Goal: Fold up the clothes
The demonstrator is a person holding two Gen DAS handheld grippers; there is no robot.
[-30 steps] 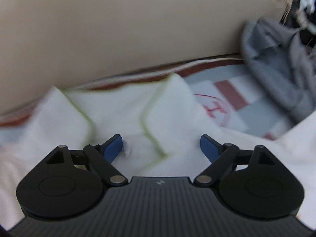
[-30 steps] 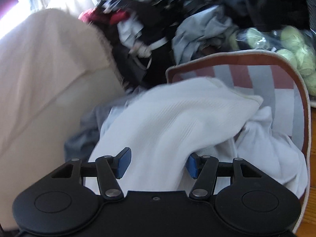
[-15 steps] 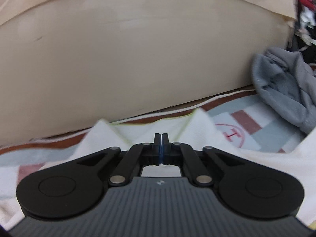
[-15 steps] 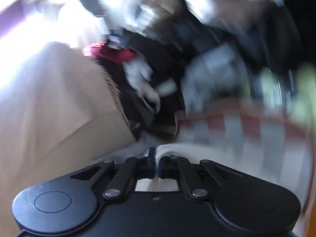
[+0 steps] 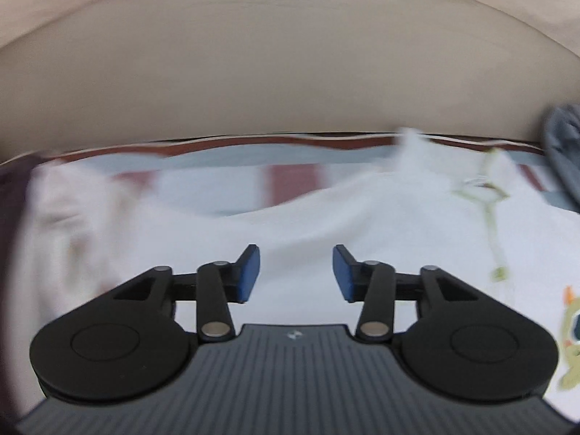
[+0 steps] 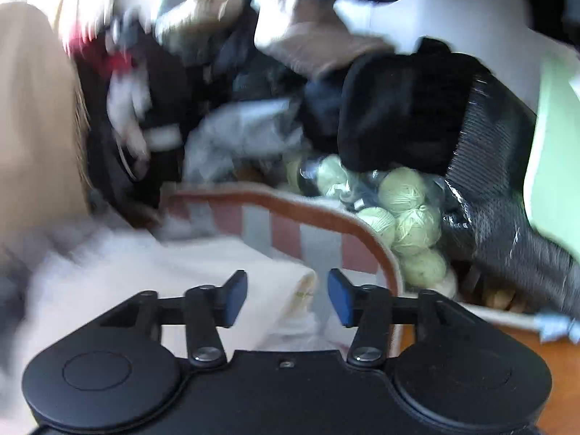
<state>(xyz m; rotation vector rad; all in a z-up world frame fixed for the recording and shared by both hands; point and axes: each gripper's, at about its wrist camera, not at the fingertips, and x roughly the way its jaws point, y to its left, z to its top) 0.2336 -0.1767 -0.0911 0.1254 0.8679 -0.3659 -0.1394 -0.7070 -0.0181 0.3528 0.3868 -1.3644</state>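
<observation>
Both my grippers were letting go over the white garment on the striped mat.

Surface: a striped mat (image 5: 290, 177), red/grey/white w/ a rust-brown border, lay against a beige upholstered front (image 5: 290, 72). Beyond the mat in the right wrist view: a messy clothes pile (image 6: 235, 108), pale-green yarn balls (image 6: 402, 188) in clear plastic, wood floor (image 6: 525, 344) at right. No readable writing; only a green/orange cartoon print (image 5: 571, 340) on the white garment (image 5: 398, 224). My left gripper (image 5: 296, 272) hung above the garment, jaws opening, nothing between them. My right gripper (image 6: 287, 297) was opening too, a folded cloth edge showing between the pads but not pinched.
</observation>
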